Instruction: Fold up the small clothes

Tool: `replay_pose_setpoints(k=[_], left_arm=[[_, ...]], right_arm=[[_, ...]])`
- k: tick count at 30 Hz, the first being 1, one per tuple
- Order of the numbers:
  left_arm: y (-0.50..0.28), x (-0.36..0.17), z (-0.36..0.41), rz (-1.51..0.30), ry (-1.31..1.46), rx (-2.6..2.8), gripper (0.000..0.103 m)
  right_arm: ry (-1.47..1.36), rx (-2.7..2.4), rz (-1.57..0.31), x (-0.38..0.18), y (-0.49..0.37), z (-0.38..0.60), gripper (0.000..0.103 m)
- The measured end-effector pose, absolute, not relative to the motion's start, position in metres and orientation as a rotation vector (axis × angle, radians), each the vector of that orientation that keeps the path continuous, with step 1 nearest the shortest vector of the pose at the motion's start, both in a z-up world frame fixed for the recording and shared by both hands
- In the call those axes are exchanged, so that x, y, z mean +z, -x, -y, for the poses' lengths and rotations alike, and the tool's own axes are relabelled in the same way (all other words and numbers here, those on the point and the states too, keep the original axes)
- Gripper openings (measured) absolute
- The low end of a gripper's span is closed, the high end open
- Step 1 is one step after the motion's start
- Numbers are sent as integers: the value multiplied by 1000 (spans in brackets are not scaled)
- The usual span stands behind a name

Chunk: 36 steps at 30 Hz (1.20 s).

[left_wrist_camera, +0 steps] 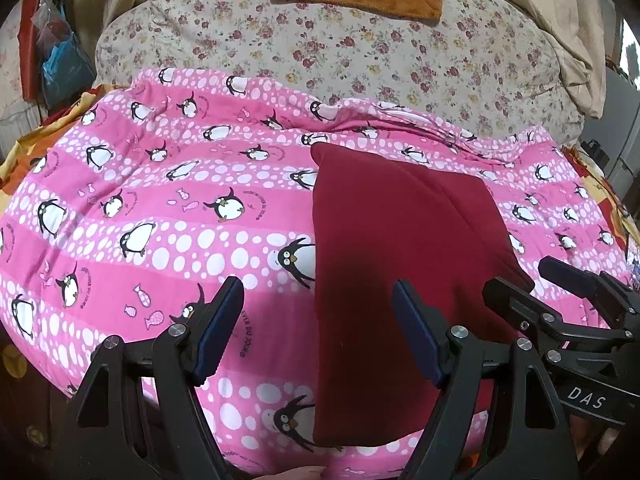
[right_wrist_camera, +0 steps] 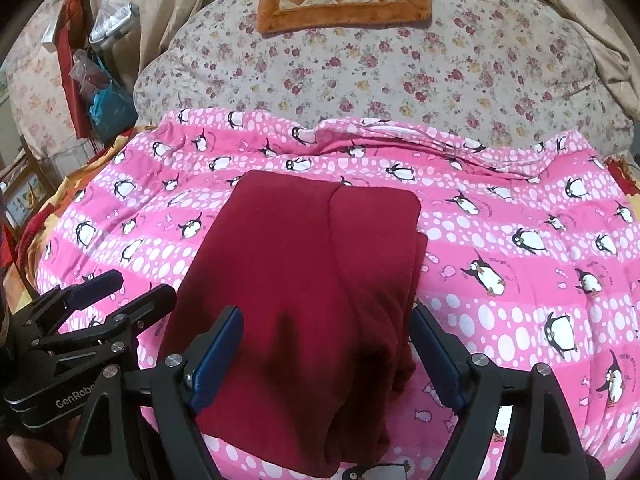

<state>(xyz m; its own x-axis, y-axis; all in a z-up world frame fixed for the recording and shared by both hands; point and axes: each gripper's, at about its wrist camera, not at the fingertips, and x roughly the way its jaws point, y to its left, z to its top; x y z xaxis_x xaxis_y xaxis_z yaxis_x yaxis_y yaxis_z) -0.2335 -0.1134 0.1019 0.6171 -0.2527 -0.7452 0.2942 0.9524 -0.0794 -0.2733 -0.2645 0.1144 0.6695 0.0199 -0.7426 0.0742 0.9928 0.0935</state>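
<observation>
Maroon garment [right_wrist_camera: 304,292], folded lengthwise, lies flat on penguin quilt [right_wrist_camera: 520,216]. Right tool [right_wrist_camera: 326,356] wide open w/ garment's near edge between pads, ungripped; left tool [left_wrist_camera: 316,336] open, empty, at its left edge. Prob. positioned for next fold.

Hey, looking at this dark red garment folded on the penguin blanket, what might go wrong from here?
1. The dark red garment has uneven layers bunched along its right edge; another fold may come out crooked.
2. It lies on a soft pink penguin blanket, so a closing right hand-held gripper might pinch blanket too.
3. The left hand-held gripper and the right one sit close together and may collide.
</observation>
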Motion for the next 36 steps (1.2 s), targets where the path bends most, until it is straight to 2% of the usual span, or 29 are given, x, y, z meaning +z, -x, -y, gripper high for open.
replay_pose_setpoints(k=[36], left_arm=[[229,93,113,-869,-62,-306,77]], right_arm=[[-134,-28,-878,101,269,262,83]])
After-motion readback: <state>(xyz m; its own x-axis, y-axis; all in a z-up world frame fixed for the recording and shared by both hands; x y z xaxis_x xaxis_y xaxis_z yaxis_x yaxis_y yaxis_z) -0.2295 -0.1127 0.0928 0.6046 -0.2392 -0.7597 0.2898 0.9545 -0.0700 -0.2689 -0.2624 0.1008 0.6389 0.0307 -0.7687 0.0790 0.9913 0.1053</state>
